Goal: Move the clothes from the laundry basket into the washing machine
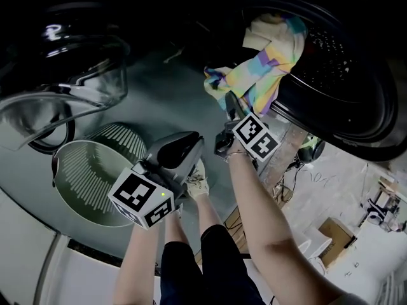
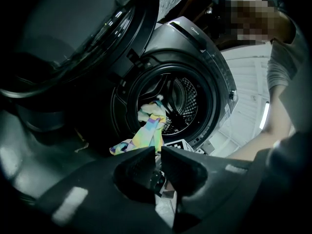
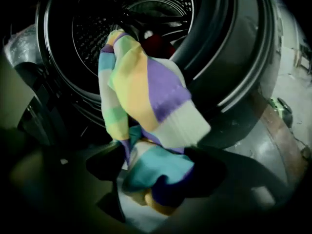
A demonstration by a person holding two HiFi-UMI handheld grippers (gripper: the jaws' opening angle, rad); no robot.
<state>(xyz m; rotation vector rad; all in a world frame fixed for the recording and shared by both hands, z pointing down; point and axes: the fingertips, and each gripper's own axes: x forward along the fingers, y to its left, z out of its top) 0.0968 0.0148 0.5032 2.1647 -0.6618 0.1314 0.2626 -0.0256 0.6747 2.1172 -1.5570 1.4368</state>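
Washing machine: door is swung open and the drum mouth is exposed. The step in hand is judged to be loading of one item, prob. the last. No clothes are seen in the laundry basket, which is set on the floor beside the machine, near the door.

A pastel-striped garment is draped over the lower rim of the drum opening, w/ its top part inside and its tail hanging out front.

Next move: the tail is to be carried past the rim and well into the drum, then released. No fabric should be left across the door seal.

R gripper: fingers are clamped on the garment's lower end, cloth bunched between them.

L gripper: seen short of the opening, fingers closed to a thin slit, nothing between.
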